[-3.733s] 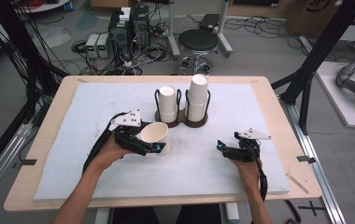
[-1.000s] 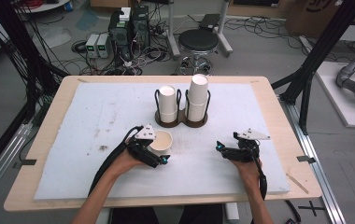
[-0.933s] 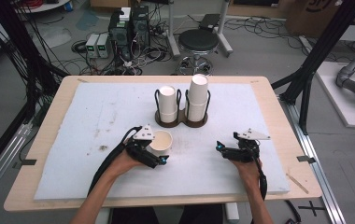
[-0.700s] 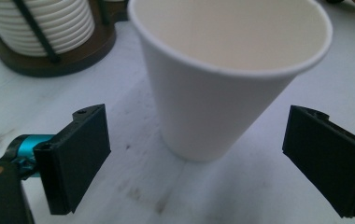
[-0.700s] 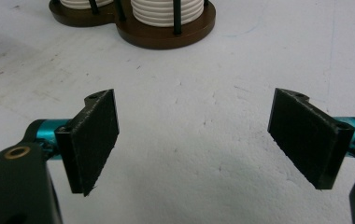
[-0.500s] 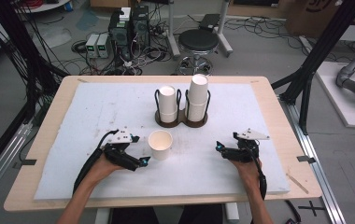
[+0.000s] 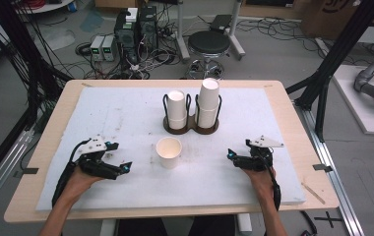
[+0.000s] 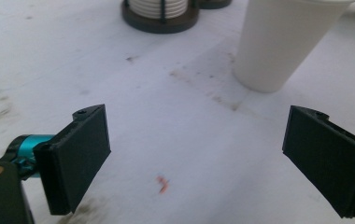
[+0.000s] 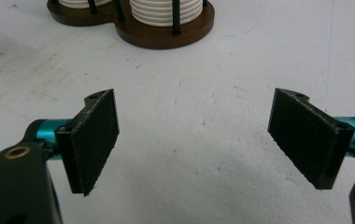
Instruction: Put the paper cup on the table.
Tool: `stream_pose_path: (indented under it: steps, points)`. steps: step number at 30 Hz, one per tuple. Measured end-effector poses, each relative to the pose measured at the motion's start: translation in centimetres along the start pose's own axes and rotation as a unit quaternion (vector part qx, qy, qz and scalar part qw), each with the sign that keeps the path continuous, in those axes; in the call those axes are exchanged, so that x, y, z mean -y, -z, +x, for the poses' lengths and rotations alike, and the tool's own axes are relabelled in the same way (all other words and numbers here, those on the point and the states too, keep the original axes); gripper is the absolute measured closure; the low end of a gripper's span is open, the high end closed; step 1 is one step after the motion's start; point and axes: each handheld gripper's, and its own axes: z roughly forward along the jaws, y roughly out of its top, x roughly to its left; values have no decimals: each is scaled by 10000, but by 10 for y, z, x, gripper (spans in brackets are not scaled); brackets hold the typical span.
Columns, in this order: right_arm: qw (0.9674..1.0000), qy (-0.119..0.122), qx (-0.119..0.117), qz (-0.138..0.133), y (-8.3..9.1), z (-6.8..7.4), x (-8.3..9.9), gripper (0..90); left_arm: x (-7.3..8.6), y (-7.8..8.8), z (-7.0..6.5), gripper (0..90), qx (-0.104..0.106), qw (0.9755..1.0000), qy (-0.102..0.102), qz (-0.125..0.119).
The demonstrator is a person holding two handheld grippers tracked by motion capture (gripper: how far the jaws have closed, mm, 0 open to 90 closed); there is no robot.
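Standing upright, paper cup (image 7: pixel 169 152) between open-fingered grippers.

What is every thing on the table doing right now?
Single white paper cup: upright, mouth up, nothing gripping it.
Two stacks of white paper cups: upside down in the dark wire holder.
Left gripper: open, empty.
Right gripper: open, empty.

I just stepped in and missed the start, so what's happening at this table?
A person sits at a white-topped table with a gripper in each hand. A single paper cup stands upright and open in the middle, held by nothing. The left gripper lies beside it, jaws wide open and apart from the cup. The right gripper rests on the other side, also open and empty. Behind the cup, a dark holder carries two stacks of upside-down cups.
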Motion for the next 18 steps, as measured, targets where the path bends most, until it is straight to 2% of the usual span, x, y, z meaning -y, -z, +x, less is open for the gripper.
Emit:
stream_pose_path:
  steps: [5, 6, 9, 10, 13, 15, 18]
  points:
    - [10000, -32, 27, -28, 1, 0, 0, 168, 9, 13, 10, 75, -290, 9991, 182, -246]
    - [10000, -39, 33, -31, 1, 0, 0, 168, 12, 14, 13, 75, -351, 9985, 276, -311]
    - [9999, -14, 113, -80, 1, 0, 1, 168, 17, 17, 18, 75, -480, 9970, 380, -476]
    - [9999, -26, 146, -70, 1, 0, 1, 168, 19, 17, 20, 75, -505, 9962, 474, -519]
    - [9998, -5, 179, -49, 0, 1, 0, 168, 22, 21, 24, 75, -702, 9934, 567, -711]
    - [9997, 9, 246, -15, 0, 3, 0, 168, 24, 24, 26, 75, -731, 9916, 656, -840]
    - [9995, 44, 297, -17, 0, 3, 0, 168, 27, 27, 28, 75, -785, 9908, 680, -863]
